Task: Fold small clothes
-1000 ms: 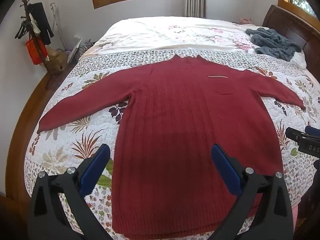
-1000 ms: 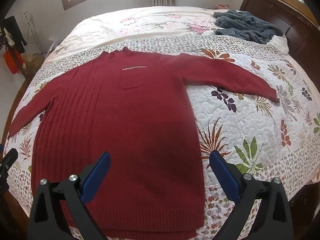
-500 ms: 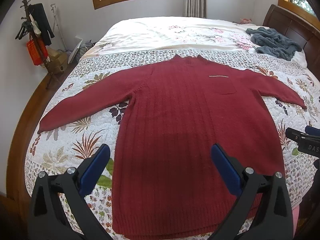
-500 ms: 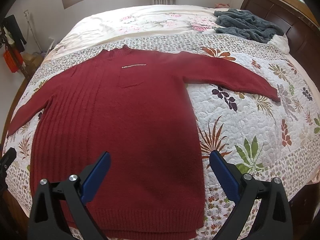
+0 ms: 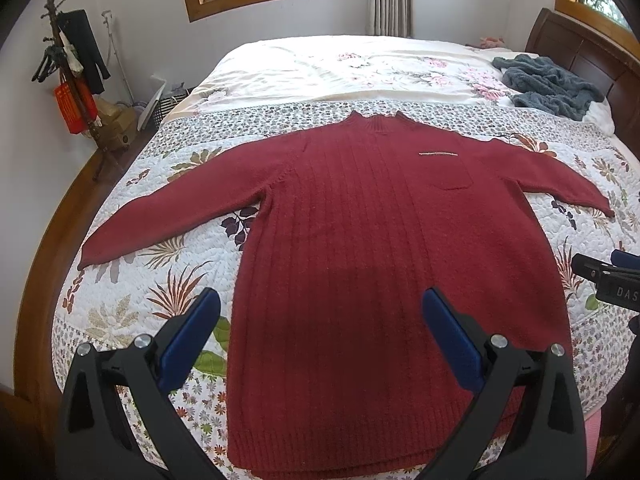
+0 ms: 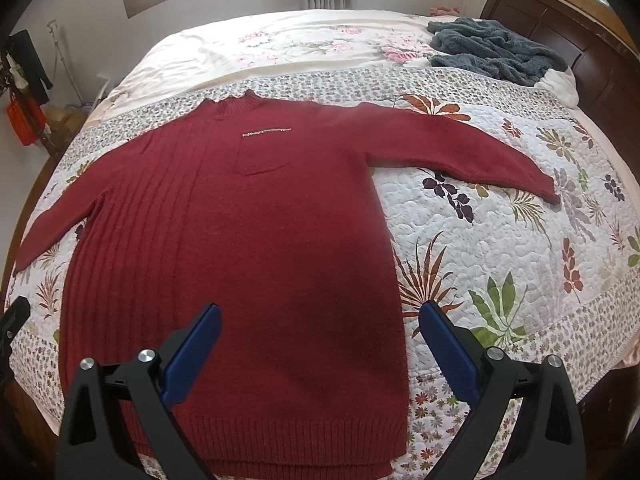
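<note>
Both the left gripper (image 5: 320, 330) and right gripper (image 6: 319, 334) are hovering wide open, gripping nothing, with one red sweater (image 5: 384, 264) lying flat just ahead of their tips on the bed (image 6: 520, 240). Each sleeve (two, both spread outward) is probably wanting a cuff pinch and an inward fold. One grey blanket (image 6: 496, 54) is sitting well beyond.

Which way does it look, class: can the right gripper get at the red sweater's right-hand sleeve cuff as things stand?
Probably yes. The right gripper is open above the red sweater, and the sleeve cuff lies flat on bare quilt with nothing between.
</note>
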The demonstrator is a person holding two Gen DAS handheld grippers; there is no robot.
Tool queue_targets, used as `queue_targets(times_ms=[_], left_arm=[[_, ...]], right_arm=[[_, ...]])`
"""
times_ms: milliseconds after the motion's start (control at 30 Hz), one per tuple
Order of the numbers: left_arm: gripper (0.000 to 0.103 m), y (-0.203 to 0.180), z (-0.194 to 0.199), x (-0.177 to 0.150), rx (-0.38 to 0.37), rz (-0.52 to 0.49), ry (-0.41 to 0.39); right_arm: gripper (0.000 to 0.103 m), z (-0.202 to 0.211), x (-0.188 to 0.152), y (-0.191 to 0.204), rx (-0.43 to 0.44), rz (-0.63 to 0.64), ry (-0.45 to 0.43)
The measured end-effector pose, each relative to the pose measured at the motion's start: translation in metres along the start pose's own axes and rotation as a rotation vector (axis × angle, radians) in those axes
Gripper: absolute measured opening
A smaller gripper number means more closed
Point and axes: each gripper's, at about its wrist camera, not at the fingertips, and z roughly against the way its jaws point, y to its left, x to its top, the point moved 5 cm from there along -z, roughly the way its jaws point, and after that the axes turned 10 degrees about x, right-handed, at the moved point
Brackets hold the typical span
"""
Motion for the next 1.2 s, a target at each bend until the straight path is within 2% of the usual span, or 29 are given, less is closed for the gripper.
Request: queue_targets(times_ms=[933, 1200], left_arm=[[0.1, 0.0028, -0.0003, -0.002, 0.015, 0.0, -0.006], [0.1, -0.0001, 0.0037, 0.0018, -0.012, 0.016, -0.021]], right_arm=[[0.099, -0.0019, -0.0003, -0.0012, 0.0, 0.002, 0.004], [0.099, -0.0013, 0.0007, -0.0014, 0.001, 0.003, 0.001]])
